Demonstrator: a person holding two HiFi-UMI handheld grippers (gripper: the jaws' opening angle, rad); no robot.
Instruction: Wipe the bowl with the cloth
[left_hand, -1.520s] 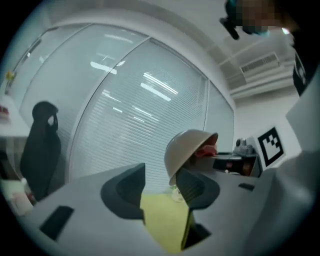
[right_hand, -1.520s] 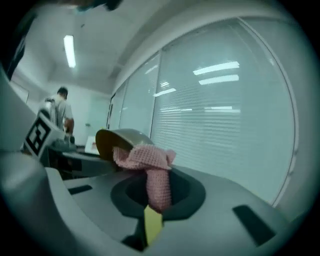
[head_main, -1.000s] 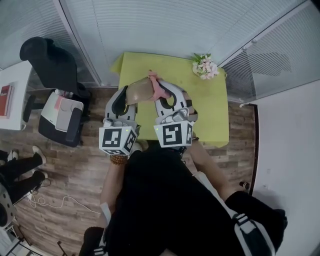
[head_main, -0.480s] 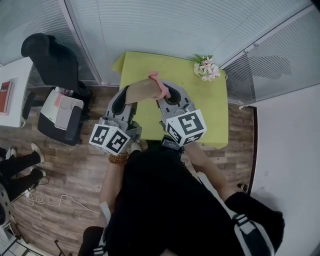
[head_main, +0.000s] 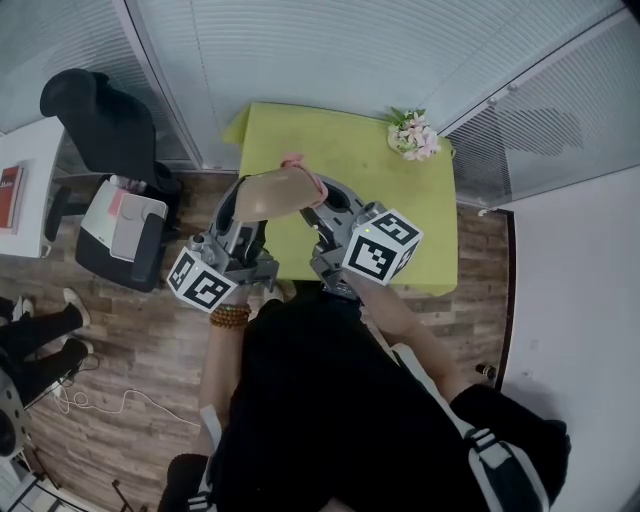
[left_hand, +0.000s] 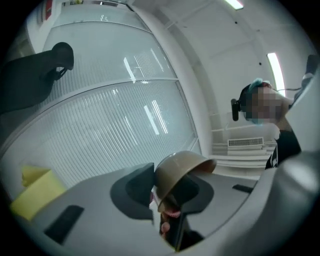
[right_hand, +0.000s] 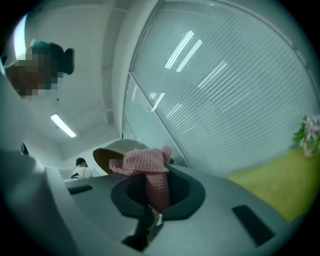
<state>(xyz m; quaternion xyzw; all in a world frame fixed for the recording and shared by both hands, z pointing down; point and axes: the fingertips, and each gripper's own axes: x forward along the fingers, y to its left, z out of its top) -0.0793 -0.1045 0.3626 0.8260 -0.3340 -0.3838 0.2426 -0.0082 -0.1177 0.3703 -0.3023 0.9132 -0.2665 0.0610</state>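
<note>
A tan bowl (head_main: 275, 190) hangs above the near left part of the yellow-green table (head_main: 380, 190). My left gripper (head_main: 248, 200) is shut on its rim. In the left gripper view the bowl (left_hand: 180, 170) stands on edge between the jaws of the left gripper (left_hand: 162, 200), with a bit of pink showing below it. My right gripper (head_main: 322, 192) is shut on a pink knitted cloth (head_main: 303, 168). In the right gripper view the cloth (right_hand: 147, 167) sticks up out of the right gripper (right_hand: 150, 210) and lies against the bowl's rim (right_hand: 112, 152).
A bunch of pink and white flowers (head_main: 413, 135) lies at the table's far right corner. Left of the table are a black office chair (head_main: 100, 120), a low seat with bags (head_main: 125, 235) and a white desk (head_main: 25, 170). Glass walls with blinds stand behind.
Both grippers have rolled: the left marker cube swung left and down, the right one to the right. The bowl tipped and shifted slightly left, and the cloth stayed at its rim.
</note>
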